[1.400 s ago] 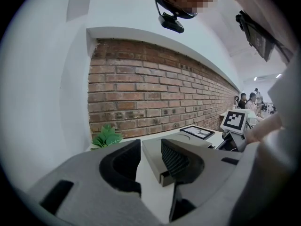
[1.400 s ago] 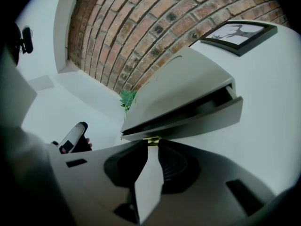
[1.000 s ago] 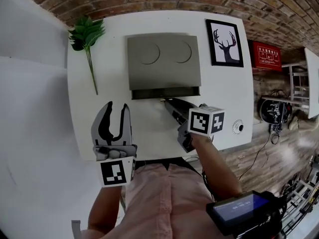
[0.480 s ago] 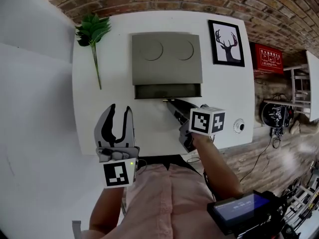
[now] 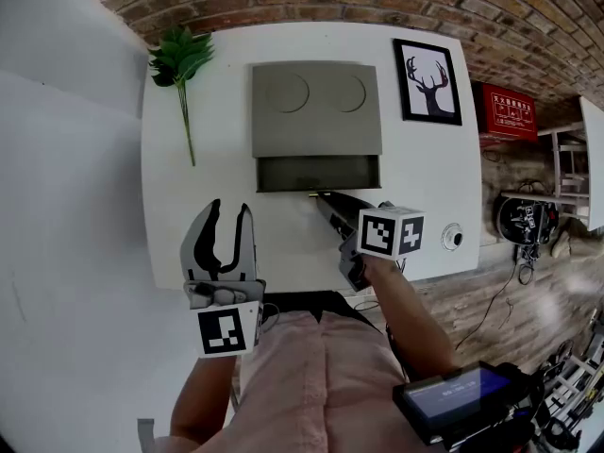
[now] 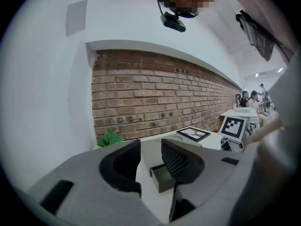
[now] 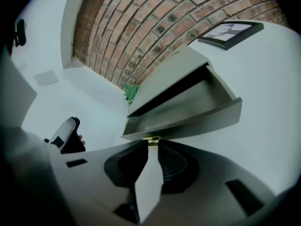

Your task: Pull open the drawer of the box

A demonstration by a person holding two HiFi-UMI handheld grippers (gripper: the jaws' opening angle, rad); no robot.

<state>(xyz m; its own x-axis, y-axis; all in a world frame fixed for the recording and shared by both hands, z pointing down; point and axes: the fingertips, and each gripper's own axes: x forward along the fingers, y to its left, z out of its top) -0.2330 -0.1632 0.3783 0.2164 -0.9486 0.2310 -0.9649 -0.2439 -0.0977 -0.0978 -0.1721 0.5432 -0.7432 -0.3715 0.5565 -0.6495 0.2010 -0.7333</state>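
Note:
A flat grey box (image 5: 316, 107) with two round marks on its lid lies at the middle of the white table (image 5: 425, 177). Its drawer (image 5: 317, 172) stands partly out toward me, and its dark inside shows. My right gripper (image 5: 321, 196) is shut on the small brass knob (image 7: 151, 139) at the middle of the drawer front (image 7: 197, 121). My left gripper (image 5: 228, 208) hangs open over the table's near left part, apart from the box, with nothing between its fingers. In the left gripper view the drawer (image 6: 162, 178) shows between the open jaws, farther off.
A green leafy sprig (image 5: 177, 64) lies at the table's far left. A framed deer picture (image 5: 427, 81) lies to the right of the box. A small round object (image 5: 452, 239) sits near the right front edge. A brick wall runs behind the table.
The drawer has come farther out of the box toward me, with the right gripper still on its knob. The left gripper has shifted slightly.

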